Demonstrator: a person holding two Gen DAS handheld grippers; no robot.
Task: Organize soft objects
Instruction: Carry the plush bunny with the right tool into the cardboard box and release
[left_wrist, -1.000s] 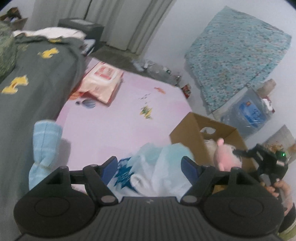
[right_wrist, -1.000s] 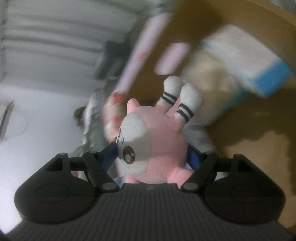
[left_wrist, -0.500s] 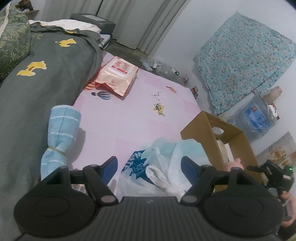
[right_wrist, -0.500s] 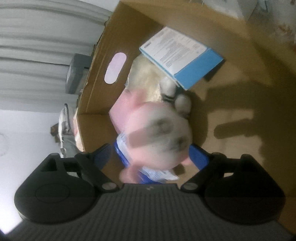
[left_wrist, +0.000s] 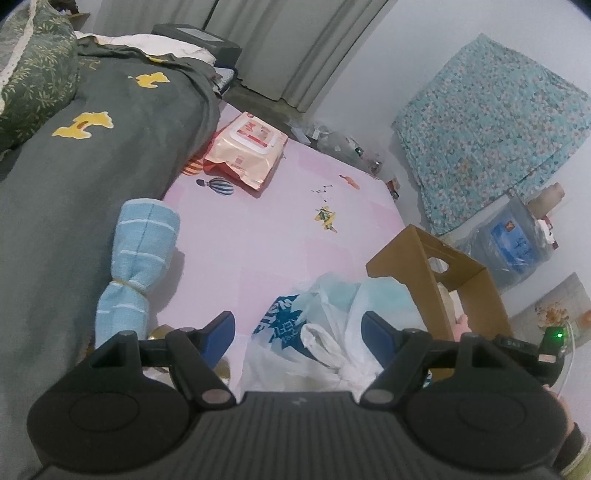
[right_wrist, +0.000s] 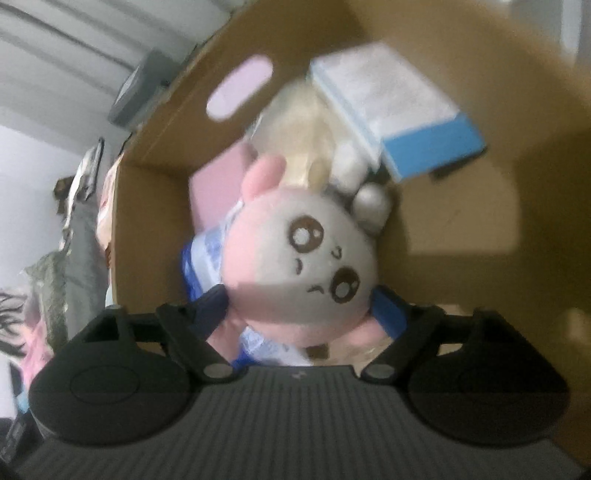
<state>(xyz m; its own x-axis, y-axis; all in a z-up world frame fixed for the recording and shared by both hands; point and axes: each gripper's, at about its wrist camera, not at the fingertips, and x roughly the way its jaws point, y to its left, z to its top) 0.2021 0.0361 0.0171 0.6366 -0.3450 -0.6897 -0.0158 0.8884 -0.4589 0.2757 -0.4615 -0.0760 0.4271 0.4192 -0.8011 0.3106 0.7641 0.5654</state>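
Evidently, the pink plush toy (right_wrist: 299, 266) is kept low inside the cardboard box (right_wrist: 461, 229) so that it can be left there with the other soft things. It sits between the blue pads of the right gripper (right_wrist: 299, 314), whose jaws have just been closing; whether the pads press on it cannot be told through the blur. The left gripper (left_wrist: 297, 330) is held wide with nothing gripped, poised above the white plastic bag (left_wrist: 325, 332) beside the box, probably the next item. A rolled blue towel (left_wrist: 136, 266) is left against the bed (left_wrist: 74, 177).
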